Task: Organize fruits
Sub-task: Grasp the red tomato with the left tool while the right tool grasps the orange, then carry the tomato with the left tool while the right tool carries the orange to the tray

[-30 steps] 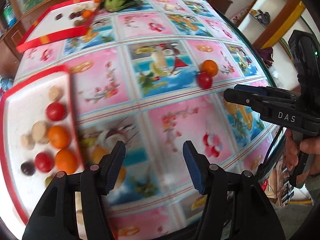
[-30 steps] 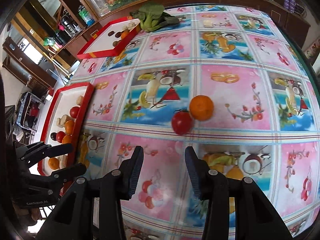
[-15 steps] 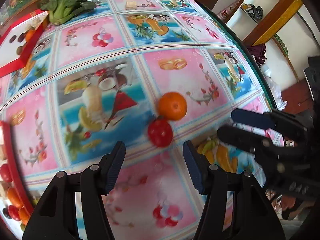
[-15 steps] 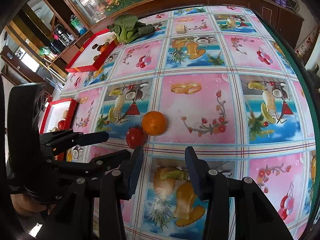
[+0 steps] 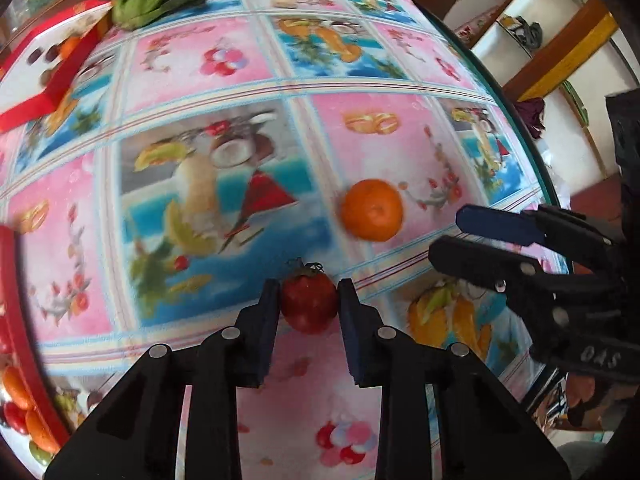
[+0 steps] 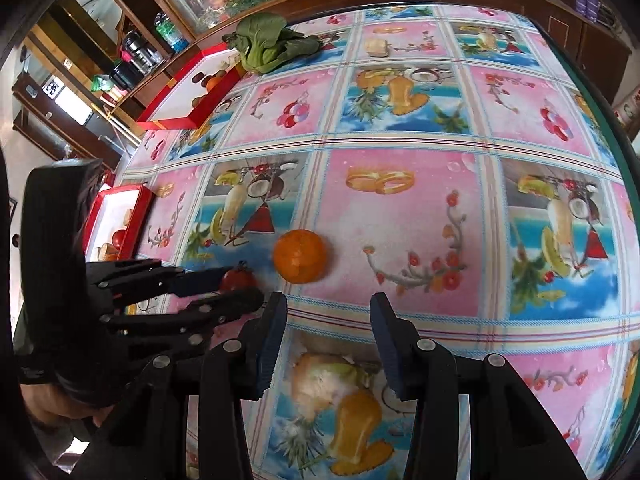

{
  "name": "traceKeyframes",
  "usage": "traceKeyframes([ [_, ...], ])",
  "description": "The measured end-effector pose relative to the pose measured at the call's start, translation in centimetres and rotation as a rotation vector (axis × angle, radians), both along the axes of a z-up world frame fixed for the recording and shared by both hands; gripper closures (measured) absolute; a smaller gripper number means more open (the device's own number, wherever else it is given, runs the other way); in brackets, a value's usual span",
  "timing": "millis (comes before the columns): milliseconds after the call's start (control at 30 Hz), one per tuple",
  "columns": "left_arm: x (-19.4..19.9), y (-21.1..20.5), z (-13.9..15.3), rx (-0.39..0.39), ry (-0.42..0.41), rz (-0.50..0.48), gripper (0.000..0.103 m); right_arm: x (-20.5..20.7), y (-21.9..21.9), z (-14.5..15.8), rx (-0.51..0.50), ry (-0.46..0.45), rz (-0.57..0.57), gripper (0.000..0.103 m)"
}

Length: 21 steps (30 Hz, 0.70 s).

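Observation:
A red tomato [image 5: 309, 304] with a green stem sits on the patterned tablecloth between the fingers of my left gripper [image 5: 309, 300], which is shut on it. It also shows in the right wrist view [image 6: 237, 278], held by the left gripper [image 6: 236, 288]. An orange [image 5: 371, 209] lies just beyond it to the right; it also shows in the right wrist view [image 6: 300, 255]. My right gripper [image 6: 327, 320] is open and empty, a little short of the orange. It appears at the right of the left wrist view [image 5: 472, 236].
A red-rimmed tray [image 6: 138, 216] with tomatoes and oranges lies at the table's left edge. A second red tray [image 6: 176, 114] holds fruit at the far left, beside a green leafy vegetable [image 6: 266, 46]. The table edge [image 5: 532, 148] runs along the right.
My left gripper has swung from the left tray over to the tomato and closed on it. My right gripper has moved closer to the orange and stays open.

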State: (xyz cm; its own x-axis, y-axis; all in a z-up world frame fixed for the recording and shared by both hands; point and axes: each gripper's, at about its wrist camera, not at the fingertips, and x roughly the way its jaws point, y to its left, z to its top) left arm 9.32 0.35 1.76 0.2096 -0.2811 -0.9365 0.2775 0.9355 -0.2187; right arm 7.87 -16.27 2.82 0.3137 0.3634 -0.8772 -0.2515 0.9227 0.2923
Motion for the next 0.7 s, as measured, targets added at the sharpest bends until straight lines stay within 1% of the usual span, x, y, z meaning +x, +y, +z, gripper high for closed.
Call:
traceKeyframes([
  [67,-0.5,1.2,0.0,-0.021,0.016,0.026,0.077,0.5,1.0,-0.4,-0.002,0.001,0.025,0.058],
  [200,-1.4,2.4,0.2,-0.006,0.017,0.051,0.077,1.7,3.2,-1.3,-0.029,-0.003,0.063,0.058],
  [233,-1.6,2.7,0.2,-0.004,0.017,0.054,0.077,2.0,3.8,-1.5,-0.035,-0.001,0.072,0.056],
  [333,-2.0,3.2,0.2,-0.003,0.019,0.068,0.077,2.5,4.9,-2.2,-0.091,-0.017,0.088,0.057],
  [400,-2.3,3.6,0.2,-0.003,0.017,0.071,0.077,2.7,5.1,-2.4,-0.121,-0.024,0.088,0.065],
  [433,-2.5,3.8,0.2,-0.003,0.014,0.073,0.077,2.6,5.2,-2.5,-0.136,-0.032,0.09,0.066],
  [533,-2.8,4.3,0.4,-0.01,0.01,0.082,0.077,2.4,5.0,-2.3,-0.139,-0.041,0.088,0.066],
  [700,-3.5,4.9,1.1,-0.024,-0.003,0.082,0.077,1.5,4.8,-1.5,-0.101,-0.046,0.075,0.066],
])
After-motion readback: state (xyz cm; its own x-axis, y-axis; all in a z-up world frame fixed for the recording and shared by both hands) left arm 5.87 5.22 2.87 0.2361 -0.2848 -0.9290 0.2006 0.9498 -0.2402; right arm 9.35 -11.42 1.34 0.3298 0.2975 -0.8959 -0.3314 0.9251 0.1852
